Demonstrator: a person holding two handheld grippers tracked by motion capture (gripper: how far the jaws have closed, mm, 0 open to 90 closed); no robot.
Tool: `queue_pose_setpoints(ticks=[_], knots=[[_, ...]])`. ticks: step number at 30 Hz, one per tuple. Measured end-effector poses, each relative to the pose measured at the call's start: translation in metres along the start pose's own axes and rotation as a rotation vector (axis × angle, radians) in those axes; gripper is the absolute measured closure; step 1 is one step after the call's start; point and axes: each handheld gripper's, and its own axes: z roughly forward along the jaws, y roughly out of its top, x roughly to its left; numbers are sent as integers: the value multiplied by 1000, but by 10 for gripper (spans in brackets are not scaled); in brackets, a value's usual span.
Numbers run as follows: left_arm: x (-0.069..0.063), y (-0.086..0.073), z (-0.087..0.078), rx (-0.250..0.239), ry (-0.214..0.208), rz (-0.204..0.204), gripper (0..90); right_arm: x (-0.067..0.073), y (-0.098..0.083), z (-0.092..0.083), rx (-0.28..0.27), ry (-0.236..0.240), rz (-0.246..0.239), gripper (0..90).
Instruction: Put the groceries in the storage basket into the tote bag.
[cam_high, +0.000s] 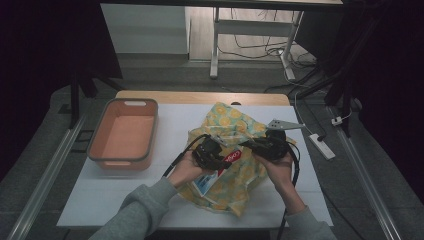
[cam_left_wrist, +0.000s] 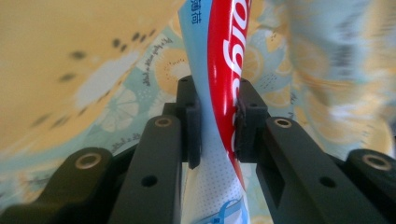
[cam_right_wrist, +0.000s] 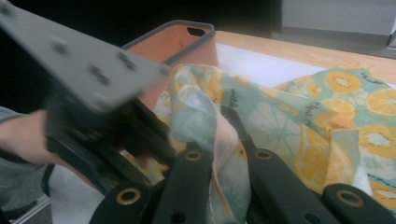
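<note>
The left gripper (cam_left_wrist: 218, 126) pinches a toothpaste tube (cam_left_wrist: 219, 84) across its flat body, fingers (cam_left_wrist: 190, 121) pressed on both faces. The tube hangs at the mouth of a fruit-print cloth bag (cam_high: 235, 150) lying on the bench (cam_high: 170, 125), right of an orange bin (cam_high: 122, 135). The right gripper (cam_right_wrist: 219, 140) has its fingers (cam_right_wrist: 187, 177) clamped on a fold of the bag's rim, holding the mouth up.

1. Keep the rim raised and taut so the opening stays wide.
2. Feed the tube lengthwise, not broadside, to avoid snagging cloth.
3. Release only when the tube lies well inside; a shallow drop is likely to slide out.
</note>
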Motion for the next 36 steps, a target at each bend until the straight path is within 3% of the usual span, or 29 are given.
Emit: queue_pose_setpoints(ticks=[3,14,16,21,23,26,29,36], knots=[[0,2,9,11,7,-4,750,3,2,-1,-16,9,-3,891],[20,9,24,-81,75,-100,747,8,1,2,-13,31,-1,891],[24,9,29,-80,78,-125,744,7,1,2,-11,28,1,891],[28,6,38,-49,61,-139,703,2,-2,5,3,12,9,891],[29,5,33,-88,23,-152,625,-1,-4,5,6,7,13,891],[25,2,19,-104,-9,-129,551,-5,-5,4,8,-2,21,891],[18,-5,3,-97,14,-78,487,-8,-7,4,16,-8,29,888],[8,-30,-36,-124,62,-27,432,-11,-12,9,49,-2,42,887]])
